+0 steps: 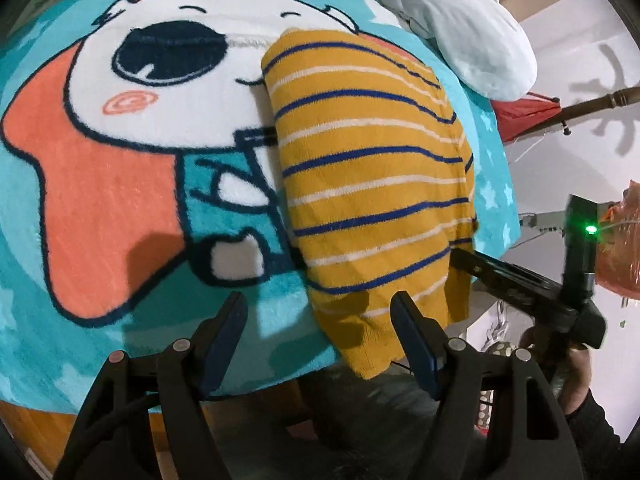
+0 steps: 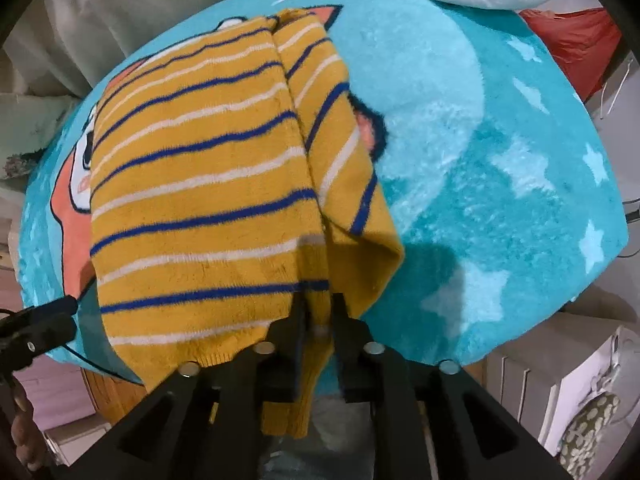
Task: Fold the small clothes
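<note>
A small mustard-yellow sweater (image 1: 372, 184) with blue and white stripes lies folded lengthwise on a teal cartoon blanket (image 1: 120, 184). Its near hem hangs over the blanket's front edge. My left gripper (image 1: 320, 312) is open and empty, hovering just above the sweater's near left corner. My right gripper (image 2: 319, 304) is shut on the sweater's (image 2: 200, 184) near right hem, with yellow ribbed cloth pinched between the fingers (image 2: 294, 320) and hanging below. The right gripper also shows in the left wrist view (image 1: 464, 256) at the sweater's right edge. The left gripper's tip (image 2: 66, 304) shows at the left in the right wrist view.
The blanket (image 2: 500, 160) covers a wooden table (image 1: 36, 428). A pale blue plush toy (image 1: 460, 20) lies at the blanket's far edge. A red cloth (image 2: 576, 44) sits beyond the far right corner. An orange plastic bag (image 1: 620, 248) is at the right.
</note>
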A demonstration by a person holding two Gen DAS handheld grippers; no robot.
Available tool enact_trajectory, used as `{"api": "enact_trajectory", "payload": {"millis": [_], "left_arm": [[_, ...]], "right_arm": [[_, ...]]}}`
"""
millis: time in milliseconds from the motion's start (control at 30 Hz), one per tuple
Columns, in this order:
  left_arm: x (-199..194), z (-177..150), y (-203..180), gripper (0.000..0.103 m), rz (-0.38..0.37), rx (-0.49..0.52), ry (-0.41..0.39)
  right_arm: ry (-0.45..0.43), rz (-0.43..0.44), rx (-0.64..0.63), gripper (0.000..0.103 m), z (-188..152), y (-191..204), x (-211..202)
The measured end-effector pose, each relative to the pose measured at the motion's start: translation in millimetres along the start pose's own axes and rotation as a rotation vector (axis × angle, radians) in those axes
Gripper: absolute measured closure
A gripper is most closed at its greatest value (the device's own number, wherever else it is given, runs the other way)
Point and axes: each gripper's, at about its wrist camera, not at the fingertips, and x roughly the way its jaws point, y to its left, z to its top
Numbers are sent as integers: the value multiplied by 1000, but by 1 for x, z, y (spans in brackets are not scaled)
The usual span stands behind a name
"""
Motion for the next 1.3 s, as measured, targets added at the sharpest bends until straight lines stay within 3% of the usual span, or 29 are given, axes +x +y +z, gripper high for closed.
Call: {"api": "enact_trajectory", "payload": {"millis": [67, 133, 200, 300, 400, 500, 733, 967, 1033, 1300], "left_arm": [[-1, 3, 5, 30, -4, -28, -7], [1, 7, 11, 30, -8, -61, -12], [3, 15, 13, 30, -4, -87, -28], [7, 28, 14, 30, 21, -121, -50], [12, 38, 12, 30, 39, -153, -56], [17, 47, 8, 30, 61, -172, -75], [33, 69, 9, 30, 91, -215, -92], [45, 77, 3, 30, 142, -199, -118], [44, 75, 4, 30, 133, -213, -128], [40, 75, 10, 30, 48, -263, -143]], "right_arm": [[-44, 103, 37, 60, 1, -7, -17], [-117, 200, 37, 37, 11, -13, -41], [-175, 222, 29, 20, 24, -18, -58], [-188, 268, 12, 13, 51, -19, -60], [-129, 266, -46, 13, 72, -15, -41], [-88, 203, -106, 13, 85, -12, -20], [-63, 164, -166, 13, 110, 2, 15], [-43, 218, -148, 14, 118, -6, 30], [-35, 268, -128, 22, 118, -8, 32], [19, 327, -115, 25, 118, -13, 37]]}}
